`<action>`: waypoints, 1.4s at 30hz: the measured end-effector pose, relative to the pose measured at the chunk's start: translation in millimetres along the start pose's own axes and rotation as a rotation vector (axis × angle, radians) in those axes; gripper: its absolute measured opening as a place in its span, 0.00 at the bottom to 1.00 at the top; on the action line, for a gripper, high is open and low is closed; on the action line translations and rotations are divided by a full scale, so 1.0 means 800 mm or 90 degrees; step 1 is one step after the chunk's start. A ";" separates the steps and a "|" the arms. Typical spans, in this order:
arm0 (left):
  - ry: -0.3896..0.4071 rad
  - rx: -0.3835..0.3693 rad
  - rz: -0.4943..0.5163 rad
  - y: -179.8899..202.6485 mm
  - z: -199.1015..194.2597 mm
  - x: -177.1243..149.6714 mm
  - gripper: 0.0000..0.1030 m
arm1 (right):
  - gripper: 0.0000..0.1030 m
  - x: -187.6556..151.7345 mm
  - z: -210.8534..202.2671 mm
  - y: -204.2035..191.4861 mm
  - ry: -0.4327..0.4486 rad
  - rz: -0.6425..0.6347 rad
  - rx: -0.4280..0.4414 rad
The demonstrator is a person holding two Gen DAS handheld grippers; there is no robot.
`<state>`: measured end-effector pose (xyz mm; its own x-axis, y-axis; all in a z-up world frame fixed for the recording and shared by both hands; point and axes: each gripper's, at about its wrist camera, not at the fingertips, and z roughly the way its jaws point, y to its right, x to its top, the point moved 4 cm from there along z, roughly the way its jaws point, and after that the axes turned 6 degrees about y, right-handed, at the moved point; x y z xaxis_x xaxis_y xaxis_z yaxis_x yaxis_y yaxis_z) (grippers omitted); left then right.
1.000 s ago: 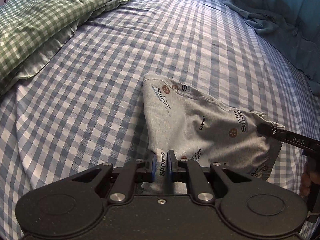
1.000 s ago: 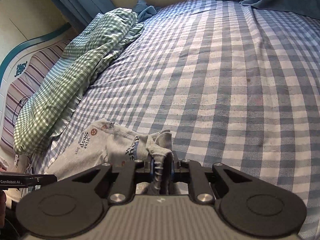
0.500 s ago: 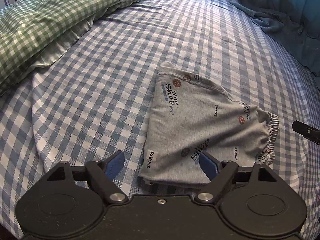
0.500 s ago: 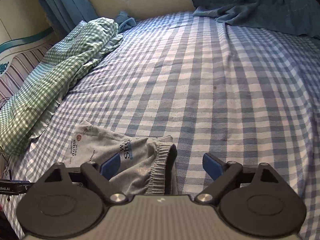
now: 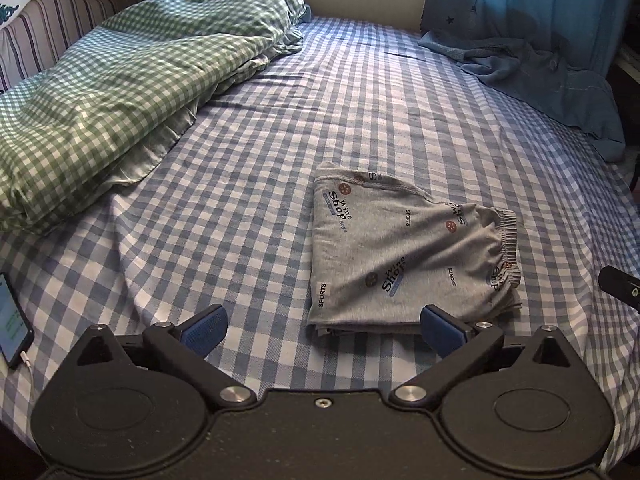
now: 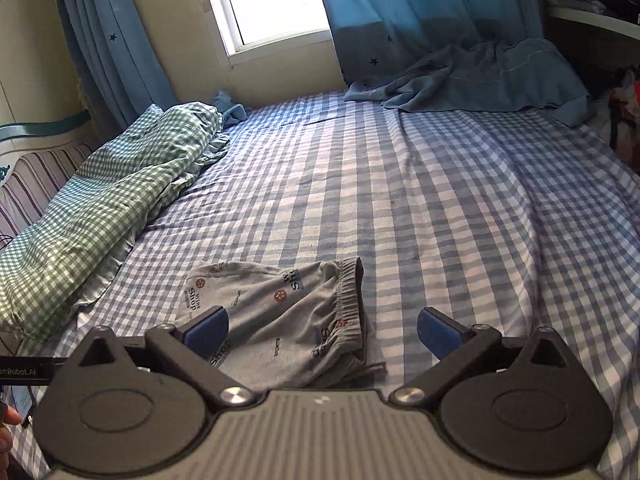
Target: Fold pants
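The grey printed pants lie folded into a flat rectangle on the blue checked bed sheet, waistband to the right. They also show in the right wrist view. My left gripper is open and empty, raised just in front of the pants' near edge. My right gripper is open and empty, raised above the pants' near right corner. Neither gripper touches the cloth.
A green checked quilt is bunched along the left side. A blue curtain and blanket lie at the far right. A phone with a cable lies at the left bed edge. A window is behind the bed.
Both grippers were shut on the pants a second ago. They opened, let the cloth drop flat, and have since lifted back and away from it.
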<state>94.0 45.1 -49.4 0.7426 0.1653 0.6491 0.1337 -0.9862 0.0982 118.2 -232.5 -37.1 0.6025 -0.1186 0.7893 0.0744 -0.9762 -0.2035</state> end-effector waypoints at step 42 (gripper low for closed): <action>0.087 -0.010 0.074 -0.041 -0.139 -0.148 0.99 | 1.00 -0.139 -0.180 -0.072 0.055 -0.083 -0.061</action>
<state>-71.2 56.0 -45.7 0.6562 0.0484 0.7531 0.0415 -0.9987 0.0279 -67.0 -189.4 -29.8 0.5217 -0.0019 0.8531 0.0690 -0.9966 -0.0444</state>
